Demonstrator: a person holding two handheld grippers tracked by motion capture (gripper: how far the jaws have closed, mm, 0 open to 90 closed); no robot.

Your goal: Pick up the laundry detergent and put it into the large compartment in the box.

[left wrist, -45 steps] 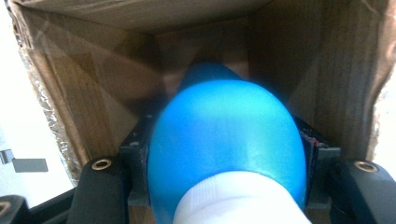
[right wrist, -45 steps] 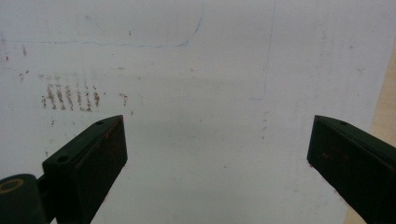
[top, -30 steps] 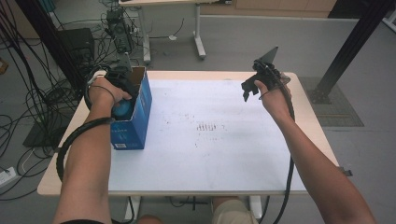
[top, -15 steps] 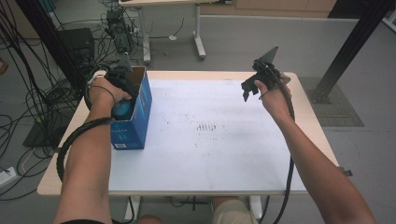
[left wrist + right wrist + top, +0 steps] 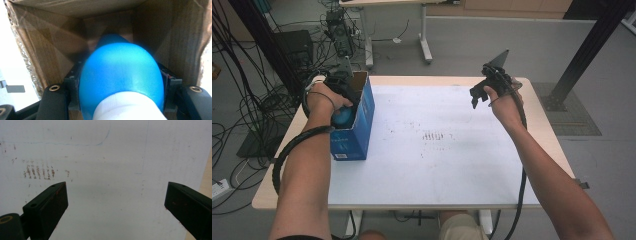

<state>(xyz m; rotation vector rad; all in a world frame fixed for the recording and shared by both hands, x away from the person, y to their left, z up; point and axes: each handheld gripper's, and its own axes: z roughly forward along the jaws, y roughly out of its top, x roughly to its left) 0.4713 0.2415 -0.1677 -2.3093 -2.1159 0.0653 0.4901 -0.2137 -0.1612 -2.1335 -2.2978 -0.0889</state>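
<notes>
High view: up above, looks fwd & down on the whole table (image 5: 437, 195), far off. Left gripper view: very near, looks into the brown box (image 5: 50, 50), seen at left in high view (image 5: 357, 130). Right gripper view: looks down at the white top w/ brown marks (image 5: 37, 171), same marks mid-frame in high view (image 5: 434, 136).

Soft, even room light falls on the bench (image 5: 437, 165) from above, with faint shadows. In the left gripper view the blue bottle (image 5: 120, 75) sits too close, blurred and glaring, while the box (image 5: 50, 50) interior stays dim. The right gripper view is bright and slightly hazy.
</notes>
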